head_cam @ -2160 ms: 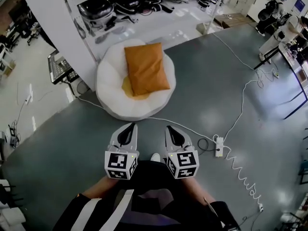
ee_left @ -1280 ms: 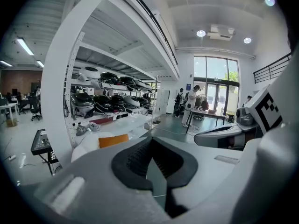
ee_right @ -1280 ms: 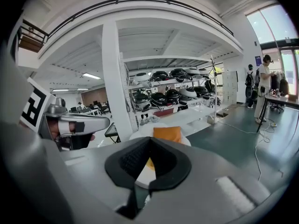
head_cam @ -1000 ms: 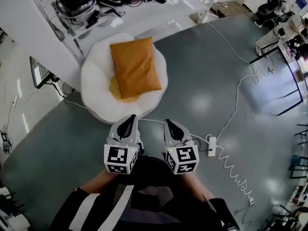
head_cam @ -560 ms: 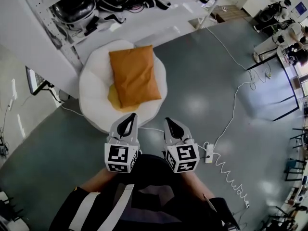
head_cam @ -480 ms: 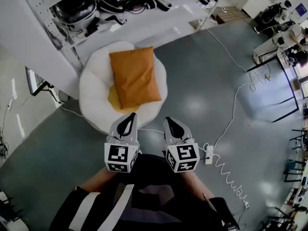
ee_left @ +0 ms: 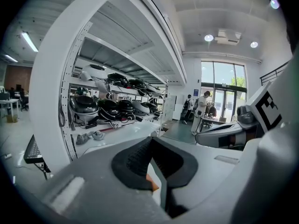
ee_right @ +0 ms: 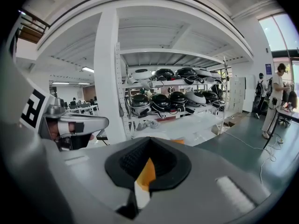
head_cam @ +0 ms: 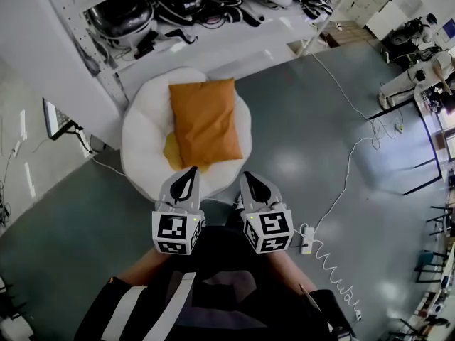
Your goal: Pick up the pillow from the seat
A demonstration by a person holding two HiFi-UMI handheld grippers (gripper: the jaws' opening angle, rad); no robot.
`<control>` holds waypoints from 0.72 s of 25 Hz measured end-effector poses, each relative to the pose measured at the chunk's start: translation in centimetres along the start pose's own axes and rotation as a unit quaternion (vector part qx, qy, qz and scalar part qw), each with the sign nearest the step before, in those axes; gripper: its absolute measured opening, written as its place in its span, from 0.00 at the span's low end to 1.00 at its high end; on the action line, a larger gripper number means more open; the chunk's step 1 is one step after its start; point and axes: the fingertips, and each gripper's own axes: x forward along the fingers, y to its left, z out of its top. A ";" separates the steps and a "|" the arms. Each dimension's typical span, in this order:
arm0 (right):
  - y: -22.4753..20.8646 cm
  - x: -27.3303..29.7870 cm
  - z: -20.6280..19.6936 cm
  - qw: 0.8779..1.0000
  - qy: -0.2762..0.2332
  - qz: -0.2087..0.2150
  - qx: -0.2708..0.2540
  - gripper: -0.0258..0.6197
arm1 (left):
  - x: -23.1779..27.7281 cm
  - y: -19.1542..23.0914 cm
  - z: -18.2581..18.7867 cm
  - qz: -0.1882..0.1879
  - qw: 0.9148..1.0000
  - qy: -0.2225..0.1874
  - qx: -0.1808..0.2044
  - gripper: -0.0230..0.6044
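An orange pillow (head_cam: 206, 121) lies on a round white seat (head_cam: 142, 144). The left tool (head_cam: 189, 175) and right tool (head_cam: 250, 180), both clenched and empty, hover at the seat's near edge, short of the pillow.

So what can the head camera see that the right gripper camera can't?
Only the head view shows the whole orange pillow lying on the round white seat. Only the right gripper view shows a person standing far off on the right. Both show the shelves of dark rounded gear. Both also show the pillow, though the right gripper view catches only a sliver of it.
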 end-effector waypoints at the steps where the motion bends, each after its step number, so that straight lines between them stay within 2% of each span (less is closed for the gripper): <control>1: -0.2 0.4 0.2 1.000 0.000 0.004 -0.002 0.04 | 0.3 0.2 0.1 0.005 1.000 -0.001 -0.001 0.04; 12: -6.1 7.1 2.8 0.998 0.016 0.054 -0.028 0.04 | 7.4 1.5 1.2 0.062 0.998 0.008 -0.023 0.04; 18: -9.8 10.4 2.0 0.994 0.046 0.091 -0.029 0.04 | 11.7 1.4 0.9 0.101 0.994 0.028 -0.039 0.04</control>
